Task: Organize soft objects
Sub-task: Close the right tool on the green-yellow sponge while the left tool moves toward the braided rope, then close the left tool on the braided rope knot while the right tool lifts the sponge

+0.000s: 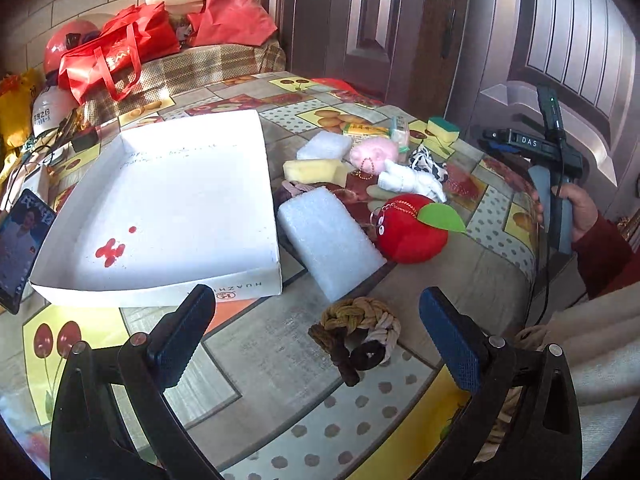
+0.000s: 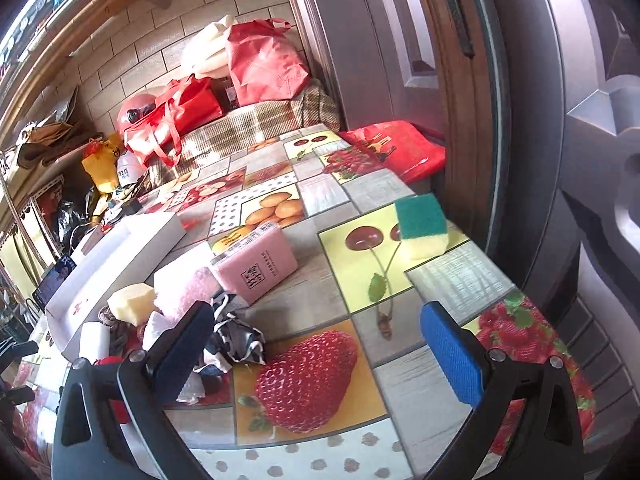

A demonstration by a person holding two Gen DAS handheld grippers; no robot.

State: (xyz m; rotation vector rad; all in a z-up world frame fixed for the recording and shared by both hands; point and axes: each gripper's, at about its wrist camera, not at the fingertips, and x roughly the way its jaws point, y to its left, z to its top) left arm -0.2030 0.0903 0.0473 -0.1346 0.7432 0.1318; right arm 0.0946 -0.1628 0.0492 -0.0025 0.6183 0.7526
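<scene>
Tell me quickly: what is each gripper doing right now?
Left gripper: open, holding nothing; braided rope knot lies between its jaws.
Right gripper: open, empty.

Left of my left gripper (image 1: 316, 336), the phone (image 1: 18, 248) runs off frame; my right gripper (image 2: 316, 344) hides the cow-print cloth (image 2: 236, 340) partly.

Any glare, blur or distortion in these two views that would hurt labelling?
Left wrist view: strong fisheye bending at the edges, dark vignetted corners; the white box is bright but its red marks stay readable; the red apple plush is sharp. Right wrist view: washed out and hazy, sunlight bleaching the tablecloth; the green-and-yellow sponge is still distinct; the door is heavily curved.
</scene>
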